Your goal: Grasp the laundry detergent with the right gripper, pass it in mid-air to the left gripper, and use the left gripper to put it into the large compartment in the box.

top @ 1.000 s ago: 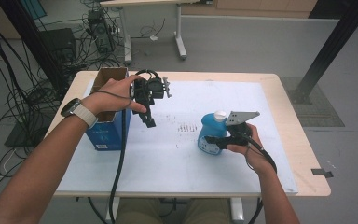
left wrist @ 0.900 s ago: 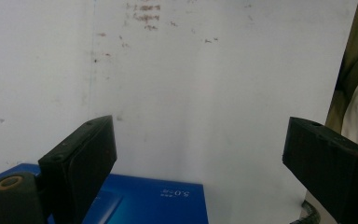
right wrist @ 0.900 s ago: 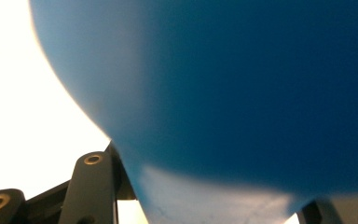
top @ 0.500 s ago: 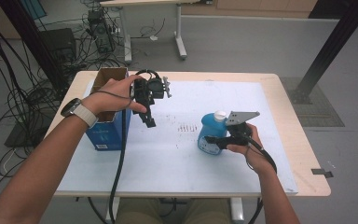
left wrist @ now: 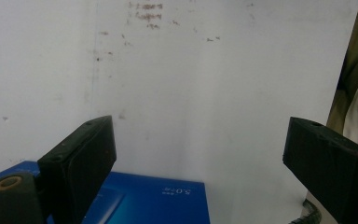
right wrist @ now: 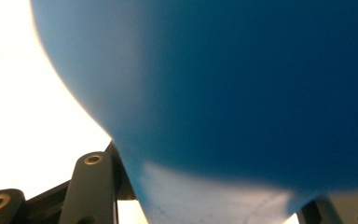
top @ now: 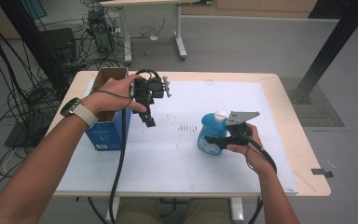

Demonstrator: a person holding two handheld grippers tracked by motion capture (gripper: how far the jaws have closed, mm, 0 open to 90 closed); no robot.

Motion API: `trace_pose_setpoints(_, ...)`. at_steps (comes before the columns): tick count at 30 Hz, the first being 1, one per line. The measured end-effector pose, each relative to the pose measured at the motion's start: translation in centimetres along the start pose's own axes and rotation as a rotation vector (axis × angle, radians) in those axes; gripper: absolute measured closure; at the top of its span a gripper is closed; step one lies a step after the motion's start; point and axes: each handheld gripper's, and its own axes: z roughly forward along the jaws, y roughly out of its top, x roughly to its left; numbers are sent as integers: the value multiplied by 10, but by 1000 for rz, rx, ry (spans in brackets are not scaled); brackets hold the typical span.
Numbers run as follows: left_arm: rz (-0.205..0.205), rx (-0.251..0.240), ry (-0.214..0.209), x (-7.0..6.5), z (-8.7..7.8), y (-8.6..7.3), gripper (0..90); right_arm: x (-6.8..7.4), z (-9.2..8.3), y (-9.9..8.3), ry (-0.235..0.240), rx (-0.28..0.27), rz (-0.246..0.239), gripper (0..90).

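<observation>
Open blue cardboard box (top: pixel 108 133) at table's (top: pixel 289 112) left edge; white mat (top: pixel 177 154) speckled brown.

A wooden table (top: pixel 286 100) is standing on a grey floor (top: pixel 242 42), and a white sheet (top: pixel 177 154) is covering most of its top, leaving a wood border showing at the edges. Small brown marks (top: pixel 186 127) are speckling the sheet near its middle. A blue box (top: pixel 106 133), open at the top, is sitting at the sheet's left edge. A blue bottle (top: pixel 210 133) with a white cap is standing upright right of the middle.
</observation>
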Motion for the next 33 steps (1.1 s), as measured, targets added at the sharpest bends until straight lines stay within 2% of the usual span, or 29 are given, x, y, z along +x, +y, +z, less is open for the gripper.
trace_pose_setpoints(11, -2, -7, 5, 1, -2, -3, 98, 0, -1, 3, 12, 20, -13, 440)
trace_pose_setpoints(17, -3, -5, 7, -1, -5, -3, 90, 1, -6, 10, 34, 12, -19, 440)
trace_pose_setpoints(24, 5, -4, 16, -7, -12, 0, 73, 6, -15, 31, 101, 20, -42, 440)
trace_pose_setpoints(33, 24, -4, 38, -19, -26, 3, 67, 17, -18, 54, 178, 30, -85, 440)
